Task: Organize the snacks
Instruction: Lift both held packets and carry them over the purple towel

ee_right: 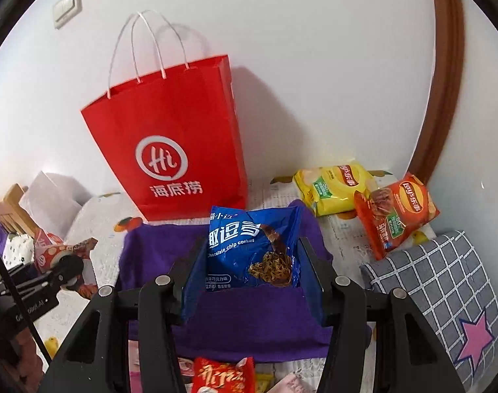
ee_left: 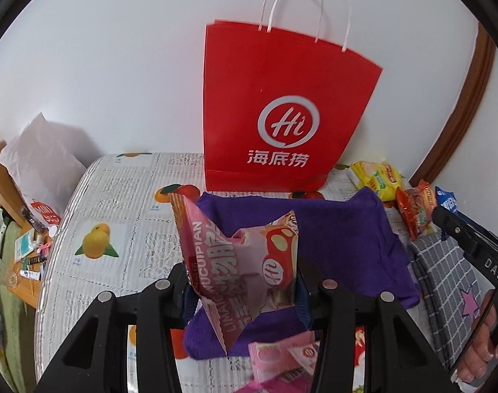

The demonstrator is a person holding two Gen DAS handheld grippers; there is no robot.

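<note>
- Above the purple cloth, the left gripper has its jaws closed on a pink snack packet, which hangs between the fingers with its crimped lower corner pointing down.
- Over the same cloth, as the right wrist view shows, the right gripper has its jaws closed on a blue cookie packet; the packet is creased where the fingers press it.
- Behind the cloth, a red paper bag stands upright against the wall, handles up, mouth facing the ceiling.
- My judgement: the step in hand is carrying both packets to that bag, so each should rise above the rim before it moves forward.
- One hand at a time would be wiser, since the mouth looks narrow for two grippers and the bag could tip if nudged at the top.
- Grip pressure should stay light; cookies and crisps crush easily, and the foil may slip if squeezed at an air-filled middle.
- Release should come only once a packet's lower edge is inside the rim, else it may catch on the white handles.
- Beside the bag on the right lie a yellow crisp packet and an orange crisp packet, not yet put away.
- Near the front edge of the views lie more pink packets and a red packet, also left to gather.
</note>
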